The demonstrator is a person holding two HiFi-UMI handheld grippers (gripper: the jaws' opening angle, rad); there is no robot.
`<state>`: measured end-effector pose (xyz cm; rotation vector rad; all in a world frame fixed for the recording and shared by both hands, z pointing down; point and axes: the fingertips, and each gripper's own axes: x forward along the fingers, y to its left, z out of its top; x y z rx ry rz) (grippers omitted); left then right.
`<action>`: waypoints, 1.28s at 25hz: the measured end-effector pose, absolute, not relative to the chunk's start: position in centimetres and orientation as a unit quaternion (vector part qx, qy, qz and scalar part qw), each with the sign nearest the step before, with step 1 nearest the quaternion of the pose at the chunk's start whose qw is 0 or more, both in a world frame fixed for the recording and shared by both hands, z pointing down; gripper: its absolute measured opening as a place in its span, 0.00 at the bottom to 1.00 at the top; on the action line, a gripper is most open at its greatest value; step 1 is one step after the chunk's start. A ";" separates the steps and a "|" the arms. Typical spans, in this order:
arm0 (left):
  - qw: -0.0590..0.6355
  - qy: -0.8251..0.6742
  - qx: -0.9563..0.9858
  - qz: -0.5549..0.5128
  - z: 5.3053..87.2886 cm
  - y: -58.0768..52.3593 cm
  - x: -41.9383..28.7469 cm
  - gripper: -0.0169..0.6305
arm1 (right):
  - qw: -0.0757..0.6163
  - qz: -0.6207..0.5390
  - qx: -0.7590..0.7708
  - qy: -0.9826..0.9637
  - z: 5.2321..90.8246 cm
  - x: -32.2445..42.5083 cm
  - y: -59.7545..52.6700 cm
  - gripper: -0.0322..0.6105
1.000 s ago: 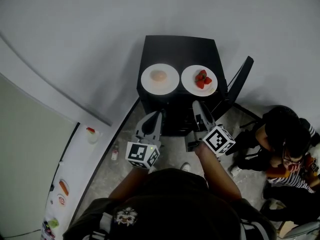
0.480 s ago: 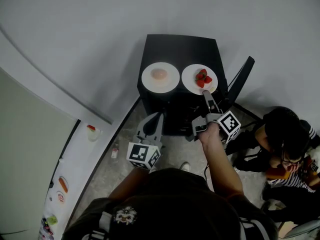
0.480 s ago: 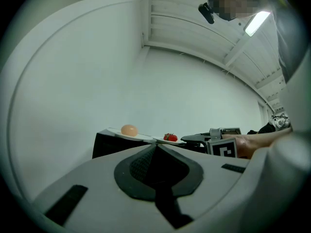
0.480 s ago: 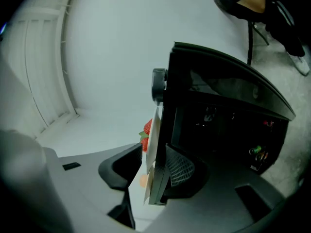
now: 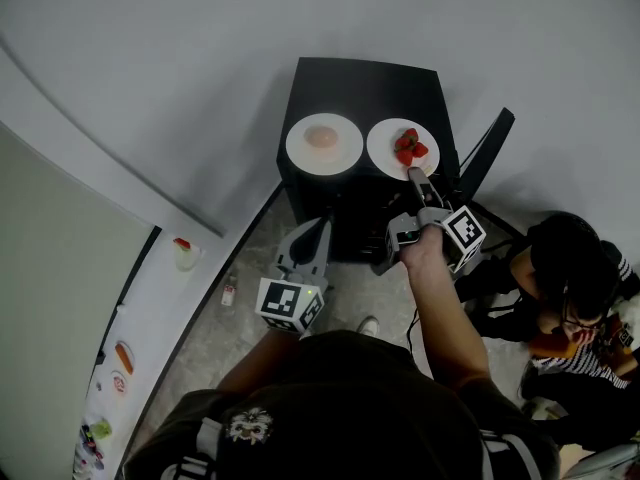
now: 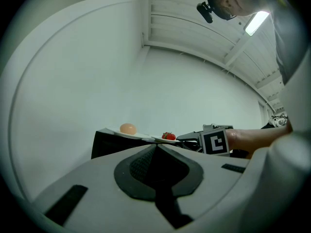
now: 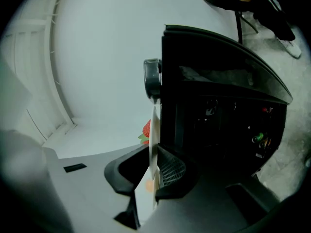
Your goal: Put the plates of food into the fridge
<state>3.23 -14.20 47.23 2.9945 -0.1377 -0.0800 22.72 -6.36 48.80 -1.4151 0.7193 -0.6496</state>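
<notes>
In the right gripper view, the edge-on plate (image 7: pixel 155 140) hides most of the strawberries (image 7: pixel 146 129). In the head view, items (image 5: pixel 122 356) at eight o'clock are too small to identify.

Head view: from high above the person, facing steeply down and far off, onto a black square-topped cabinet surface (image 5: pixel 365 88) carrying a white round plate of red strawberries (image 5: pixel 385 154) and a white round plate bearing a pale orange lump (image 5: pixel 345 150). Left gripper view: low and level, standing back from that surface, seeing both plates edge-on. Right gripper view: rolled sideways, right up against the strawberry plate's rim and the cabinet's dark front. Shared by all three: strawberry plate and black cabinet.
</notes>
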 end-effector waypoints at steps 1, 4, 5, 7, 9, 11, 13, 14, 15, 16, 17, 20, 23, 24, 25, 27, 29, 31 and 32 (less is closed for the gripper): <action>0.070 -0.044 0.996 -0.027 46.9 -14.1 3.1 0.06 | 0.655 -0.286 -0.625 0.314 48.5 22.6 -6.3 0.14; 0.072 -0.047 0.996 -0.027 46.4 -14.3 2.8 0.06 | 0.655 -0.287 -0.627 0.308 48.3 22.4 -6.1 0.13; 0.075 -0.050 0.996 -0.028 46.5 -14.5 2.8 0.06 | 0.657 -0.287 -0.625 0.308 48.4 22.5 -6.2 0.12; 0.073 -0.056 0.995 -0.029 46.9 -15.1 3.0 0.06 | 0.659 -0.289 -0.622 0.308 48.8 22.7 -6.4 0.11; 0.069 -0.058 0.996 -0.028 47.3 -15.6 3.4 0.06 | 0.657 -0.288 -0.624 0.309 49.3 22.9 -6.4 0.11; 0.067 -0.057 0.996 -0.025 47.4 -15.9 3.9 0.06 | 0.653 -0.288 -0.628 0.311 49.5 23.0 -6.3 0.10; 0.070 -0.057 0.996 -0.023 47.6 -16.2 4.3 0.06 | 0.648 -0.287 -0.632 0.315 49.4 23.0 -6.3 0.10; 0.072 -0.057 0.995 -0.023 47.7 -16.3 4.5 0.06 | 0.644 -0.286 -0.634 0.318 49.3 23.0 -6.3 0.10; 0.073 -0.058 0.995 -0.023 47.8 -16.5 4.7 0.06 | 0.641 -0.286 -0.636 0.321 49.2 23.0 -6.3 0.10; 0.074 -0.058 0.995 -0.023 47.9 -16.7 4.9 0.06 | 0.638 -0.286 -0.637 0.324 49.1 22.9 -6.4 0.10; 0.074 -0.058 0.995 -0.024 48.1 -16.9 5.1 0.06 | 0.636 -0.286 -0.638 0.328 49.0 22.8 -6.5 0.10; 0.077 -0.057 0.995 -0.019 48.9 -17.4 6.5 0.06 | 0.629 -0.293 -0.638 0.335 49.5 23.0 -6.6 0.10; 0.080 -0.061 0.995 -0.010 50.0 -17.8 8.3 0.06 | 0.624 -0.304 -0.635 0.340 50.6 23.5 -6.6 0.10; 0.081 -0.063 0.995 -0.007 50.4 -18.0 8.9 0.06 | 0.624 -0.308 -0.632 0.342 51.0 23.6 -6.6 0.10; 0.081 -0.065 0.995 -0.004 50.7 -18.1 9.4 0.06 | 0.623 -0.313 -0.628 0.344 51.4 23.6 -6.6 0.10; 0.083 -0.068 0.994 0.000 50.9 -18.5 10.4 0.06 | 0.621 -0.322 -0.624 0.349 51.5 23.5 -6.7 0.10; 0.086 -0.069 0.994 0.002 50.1 -19.1 10.9 0.06 | 0.614 -0.328 -0.624 0.354 50.7 23.1 -6.9 0.10; 0.089 -0.071 0.993 0.002 48.7 -19.9 11.0 0.06 | 0.606 -0.332 -0.627 0.361 49.2 22.2 -7.4 0.10; 0.090 -0.072 0.993 0.002 48.0 -20.3 10.8 0.06 | 0.602 -0.333 -0.628 0.364 48.4 21.6 -7.5 0.10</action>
